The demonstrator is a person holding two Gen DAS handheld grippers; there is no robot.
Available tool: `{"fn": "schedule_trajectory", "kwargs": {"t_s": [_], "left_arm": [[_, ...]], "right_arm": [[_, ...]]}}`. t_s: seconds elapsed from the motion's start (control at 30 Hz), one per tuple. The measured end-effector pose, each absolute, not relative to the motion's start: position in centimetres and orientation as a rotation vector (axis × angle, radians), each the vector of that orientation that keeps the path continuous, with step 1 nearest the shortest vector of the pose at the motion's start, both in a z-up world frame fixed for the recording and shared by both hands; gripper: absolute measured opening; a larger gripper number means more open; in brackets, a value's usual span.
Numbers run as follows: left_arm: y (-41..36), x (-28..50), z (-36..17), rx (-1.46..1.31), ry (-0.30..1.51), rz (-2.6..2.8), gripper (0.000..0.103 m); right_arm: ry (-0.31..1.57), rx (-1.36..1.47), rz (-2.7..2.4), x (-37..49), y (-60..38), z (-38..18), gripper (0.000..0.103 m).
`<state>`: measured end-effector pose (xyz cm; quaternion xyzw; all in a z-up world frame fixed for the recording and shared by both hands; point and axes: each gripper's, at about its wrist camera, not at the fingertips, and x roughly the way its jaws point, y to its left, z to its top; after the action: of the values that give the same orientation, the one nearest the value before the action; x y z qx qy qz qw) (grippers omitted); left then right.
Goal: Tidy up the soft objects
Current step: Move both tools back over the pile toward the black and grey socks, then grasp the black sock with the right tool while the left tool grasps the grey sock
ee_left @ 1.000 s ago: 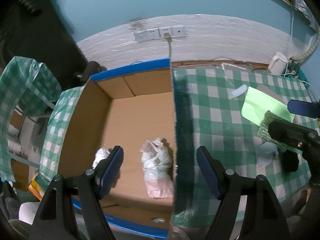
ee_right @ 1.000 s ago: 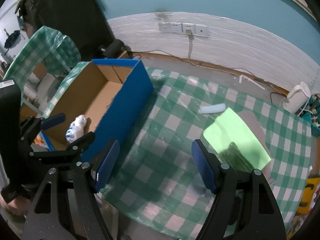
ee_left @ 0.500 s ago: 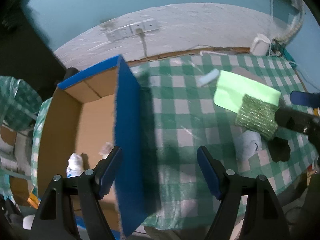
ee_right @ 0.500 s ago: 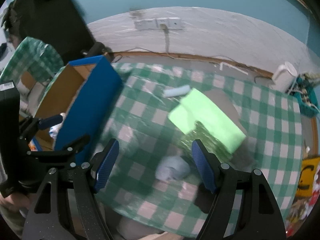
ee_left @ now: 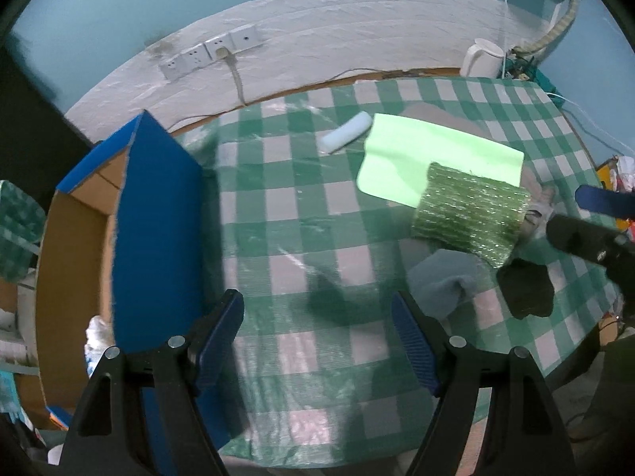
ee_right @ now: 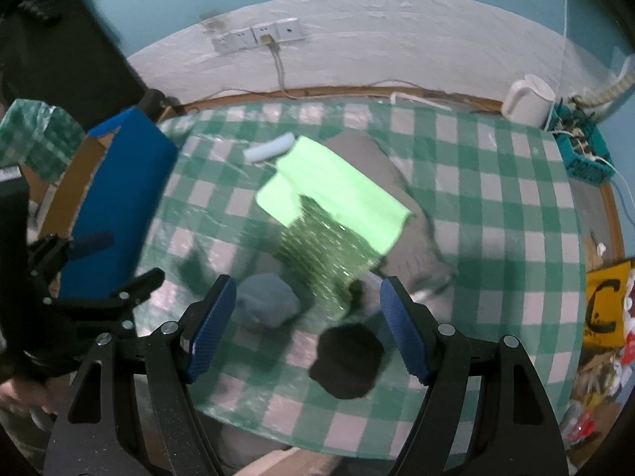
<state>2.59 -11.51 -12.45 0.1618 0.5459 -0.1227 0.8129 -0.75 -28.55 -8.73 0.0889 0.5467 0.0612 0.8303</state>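
Soft things lie on the green checked tablecloth (ee_left: 301, 214): a blue-grey bundle (ee_right: 268, 299), a black lump (ee_right: 347, 361), a sparkly green pad (ee_right: 325, 254), a light green cloth (ee_right: 333, 190) on a grey cloth (ee_right: 412, 254), and a pale blue roll (ee_right: 270, 147). My right gripper (ee_right: 308, 331) hangs open above the bundle and the black lump, touching neither. My left gripper (ee_left: 317, 341) is over bare tablecloth just right of the blue cardboard box (ee_left: 158, 238). Its jaws are opening with nothing between them. The bundle (ee_left: 444, 281) lies right of its right finger.
A white bag (ee_left: 97, 331) lies inside the box. A white kettle (ee_right: 530, 99) and a teal basket (ee_right: 583, 154) stand past the table's far right corner, and a yellow bag (ee_right: 603, 305) hangs at its right edge. Sockets and a cable are on the back wall.
Both grippers have swung right, from over the box to over the table. The bundle, black lump and green pad have come in near the right gripper's fingers.
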Motion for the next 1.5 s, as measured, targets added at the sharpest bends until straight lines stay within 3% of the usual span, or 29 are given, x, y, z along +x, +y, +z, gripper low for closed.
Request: {"fn": "schedule_trajectory", "kwargs": {"t_s": [0.93, 1.23, 1.5], "left_arm": [[-15.3, 1.7, -18.1, 0.398, 1.284, -0.345, 0.087], [-16.2, 1.7, -18.4, 0.398, 1.295, -0.374, 0.087], [-18.1, 1.5, -18.7, 0.394, 1.31, -0.45, 0.092]], "right_arm": [[1.383, 0.106, 0.053, -1.8, -28.9, -18.1, 0.078], [1.391, 0.118, 0.107, -1.7, -29.5, -18.5, 0.042], [1.363, 0.171, 0.055, -1.4, -32.9, -17.5, 0.038]]}}
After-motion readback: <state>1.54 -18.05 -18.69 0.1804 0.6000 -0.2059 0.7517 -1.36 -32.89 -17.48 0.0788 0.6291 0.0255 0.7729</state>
